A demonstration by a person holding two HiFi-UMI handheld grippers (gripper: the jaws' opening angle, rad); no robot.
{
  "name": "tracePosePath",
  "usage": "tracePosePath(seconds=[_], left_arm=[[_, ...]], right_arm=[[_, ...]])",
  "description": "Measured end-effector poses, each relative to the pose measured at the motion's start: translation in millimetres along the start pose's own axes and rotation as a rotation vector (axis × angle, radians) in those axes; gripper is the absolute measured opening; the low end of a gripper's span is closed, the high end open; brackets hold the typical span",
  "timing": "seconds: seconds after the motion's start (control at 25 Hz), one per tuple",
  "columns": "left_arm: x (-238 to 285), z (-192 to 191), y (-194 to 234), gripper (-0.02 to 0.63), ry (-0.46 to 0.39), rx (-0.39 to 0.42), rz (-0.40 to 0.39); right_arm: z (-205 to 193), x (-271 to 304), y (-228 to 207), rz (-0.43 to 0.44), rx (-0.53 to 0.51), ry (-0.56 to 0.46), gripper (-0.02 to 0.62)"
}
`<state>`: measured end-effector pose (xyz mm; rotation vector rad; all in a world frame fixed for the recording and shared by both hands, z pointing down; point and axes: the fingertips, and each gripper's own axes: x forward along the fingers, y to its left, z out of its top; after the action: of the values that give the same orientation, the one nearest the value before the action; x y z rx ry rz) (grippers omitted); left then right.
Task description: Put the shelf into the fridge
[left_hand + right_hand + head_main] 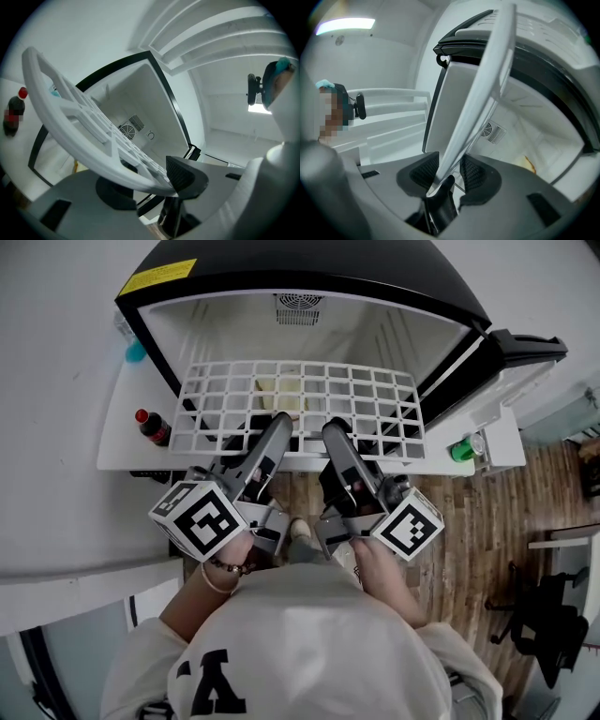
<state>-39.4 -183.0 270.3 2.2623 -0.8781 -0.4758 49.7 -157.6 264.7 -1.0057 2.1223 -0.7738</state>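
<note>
Two grippers held the white grid shelf [309, 404] by its near edge. The left gripper [277, 426] and the right gripper [336, 432] sat side by side near that edge's middle, each with its jaws partly apart and clamped on the rim. The shelf lay level across the open front of the fridge [225, 315], its far edge just inside.

Both arms are reaching forward side by side, the left gripper [280, 420] and right gripper [334, 427] each clamping the shelf [375, 405].
</note>
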Motion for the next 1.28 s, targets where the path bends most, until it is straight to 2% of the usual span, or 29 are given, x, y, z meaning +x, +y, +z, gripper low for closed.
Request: tracePosePath(seconds=[0.92,1.12,1.28], left_arm=[[4.2,0.9,1.5,0.184,-0.014,-0.004,0.011],[3.3,-0.1,1.7,0.180,-0.001,-0.014,0.032],[-1.5,-3.5,4.5,0.146,0.000,-0.039,0.052]], right_arm=[[1.8,3.7,2.9,0.047,0.046,0.014,0.140],[3.0,3.3,1.1,0.013,0.070,-0.018,0.138],[-0.6,0.2,-1.2,-0.019,0.105,-0.045,0.106]])
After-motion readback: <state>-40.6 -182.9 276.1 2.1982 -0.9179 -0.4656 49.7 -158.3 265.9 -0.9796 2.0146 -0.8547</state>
